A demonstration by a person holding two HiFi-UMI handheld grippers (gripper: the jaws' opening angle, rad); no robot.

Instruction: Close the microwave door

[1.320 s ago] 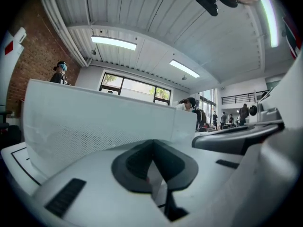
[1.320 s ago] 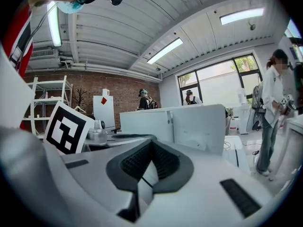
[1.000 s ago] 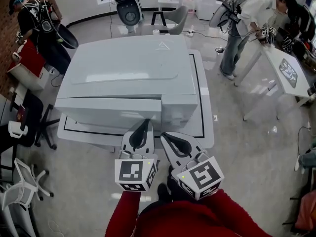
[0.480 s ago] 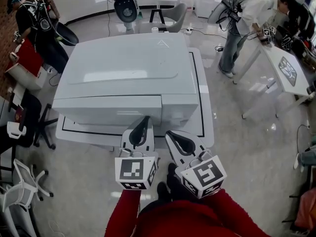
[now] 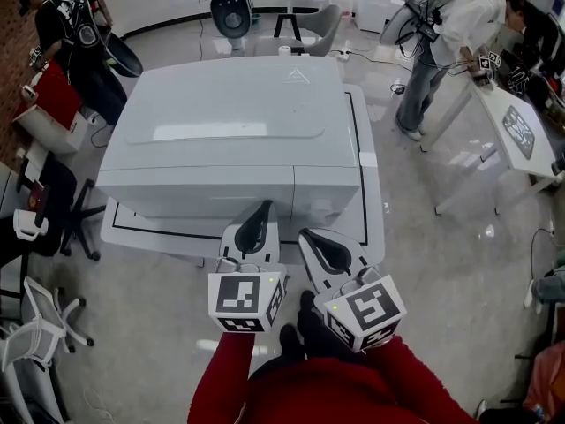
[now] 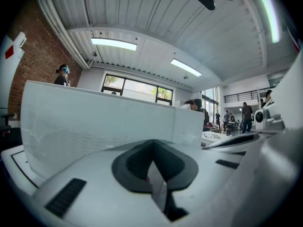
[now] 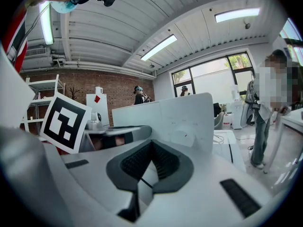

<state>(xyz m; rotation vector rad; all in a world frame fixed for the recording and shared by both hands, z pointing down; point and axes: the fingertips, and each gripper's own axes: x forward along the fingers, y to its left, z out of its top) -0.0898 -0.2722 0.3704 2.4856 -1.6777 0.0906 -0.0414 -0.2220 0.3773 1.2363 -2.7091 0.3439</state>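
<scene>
The microwave [image 5: 229,122] stood in the middle of the white tabletop [image 5: 372,210]. Its door [image 5: 199,193] looked flush with the front, so the closing seemed done. The left gripper [image 5: 262,207] and right gripper [image 5: 309,238] were just near it, fingers together and empty.

- My head camera looks steeply down on the microwave [image 5: 221,122], my left gripper [image 5: 261,212] and right gripper [image 5: 311,239].
- Each gripper camera rides low, facing level along its jaws, close to the microwave.
- All three share its white front.
</scene>
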